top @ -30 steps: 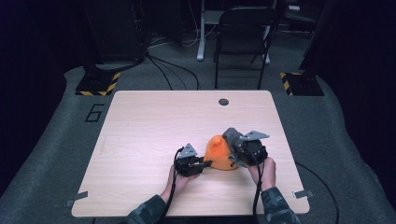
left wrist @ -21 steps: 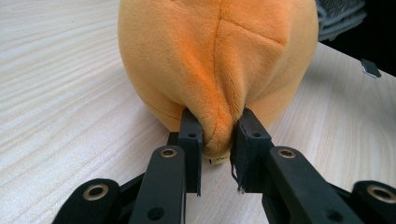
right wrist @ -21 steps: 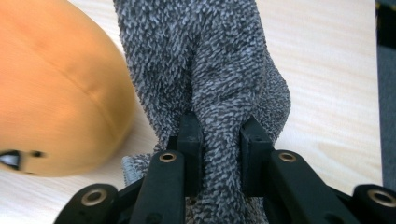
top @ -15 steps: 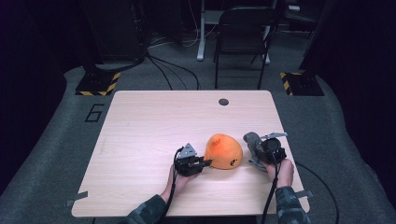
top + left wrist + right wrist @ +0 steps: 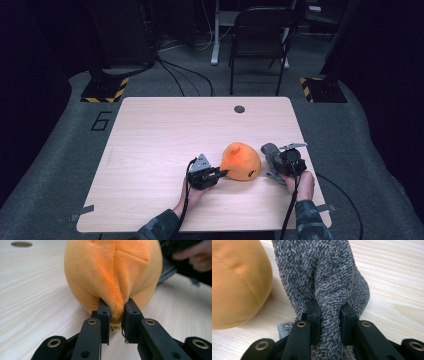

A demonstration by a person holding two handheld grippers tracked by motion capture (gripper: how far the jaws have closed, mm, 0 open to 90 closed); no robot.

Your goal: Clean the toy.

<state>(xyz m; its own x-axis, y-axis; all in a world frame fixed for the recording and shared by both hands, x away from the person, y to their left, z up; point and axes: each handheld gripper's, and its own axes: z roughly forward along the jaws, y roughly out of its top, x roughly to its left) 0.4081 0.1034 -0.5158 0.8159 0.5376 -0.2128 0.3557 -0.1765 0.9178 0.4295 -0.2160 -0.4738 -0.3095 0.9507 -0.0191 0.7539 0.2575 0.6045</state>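
The left gripper (image 5: 220,173) lies low on the table (image 5: 150,150), its jaws pointing toward the orange plush toy (image 5: 241,161) just beyond their tips. In the left gripper view its jaws have just been closing and now stand narrow, pinching a fold of the orange plush toy (image 5: 112,272) between the pads, so the fabric bulges up in a ridge above the clamp; the toy's rounded body sits directly ahead of the jaws and rests on the wood. Past the toy, on its far side from this gripper, the right gripper (image 5: 276,159) holds a grey fuzzy sock (image 5: 272,155) close beside the plush. In the right gripper view the jaws are drawn in narrow and clamped on a thick fold of the grey fuzzy sock (image 5: 329,277), which rises upward from between the pads and spreads above them; the orange plush toy (image 5: 237,282) lies just to the left of these jaws, near the sock, on the table (image 5: 397,277).
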